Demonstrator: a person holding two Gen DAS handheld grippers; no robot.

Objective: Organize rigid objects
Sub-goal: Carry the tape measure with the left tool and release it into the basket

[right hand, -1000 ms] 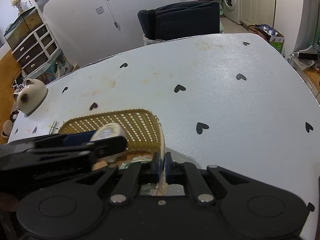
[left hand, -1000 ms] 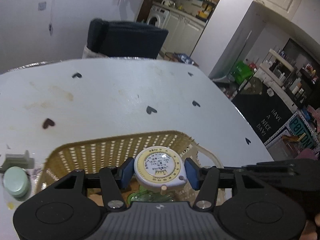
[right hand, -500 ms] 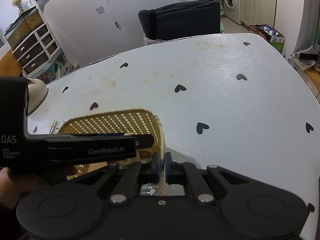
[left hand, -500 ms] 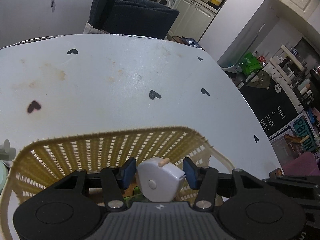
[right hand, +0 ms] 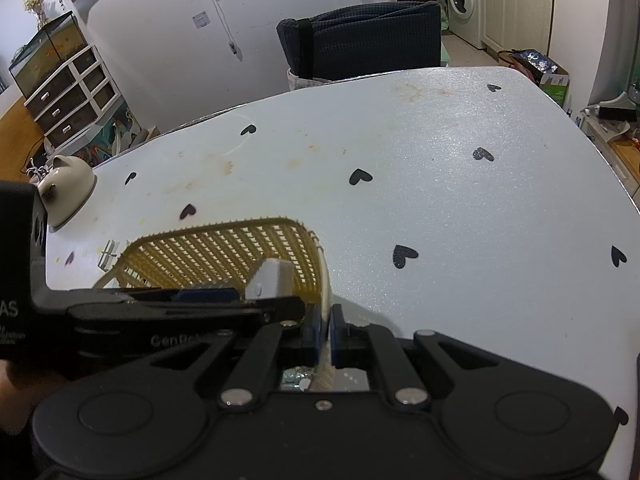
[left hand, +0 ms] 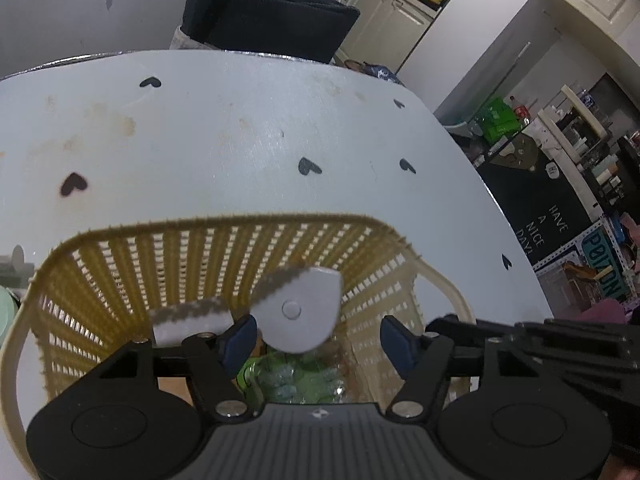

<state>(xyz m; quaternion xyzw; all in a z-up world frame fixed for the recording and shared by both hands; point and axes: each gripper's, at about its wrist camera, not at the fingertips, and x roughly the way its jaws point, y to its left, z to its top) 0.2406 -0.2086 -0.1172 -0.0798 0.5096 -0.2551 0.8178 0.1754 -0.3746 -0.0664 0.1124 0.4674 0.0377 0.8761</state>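
A white round tape measure (left hand: 298,312), back side up and motion-blurred, hangs over the inside of the yellow woven basket (left hand: 160,264). It sits between the blue pads of my left gripper (left hand: 318,340), whose jaws are opening; the right pad stands clear of it. In the right wrist view the tape measure (right hand: 270,278) shows just above the basket (right hand: 224,248). My right gripper (right hand: 324,334) is shut on the basket's cream rim at its near right corner. A green plastic item (left hand: 288,376) lies at the basket's bottom.
The basket stands on a white table (right hand: 440,200) printed with black hearts; its edge curves off to the right. A cat-shaped ceramic piece (right hand: 66,184) sits at the table's far left. A dark chair (right hand: 360,40) stands behind the table. A mint round object (left hand: 4,316) lies left of the basket.
The left gripper tipped down over the basket, the tape measure flipped from dial side to back side, and the jaws widened so it comes loose. The right gripper kept its hold on the rim.
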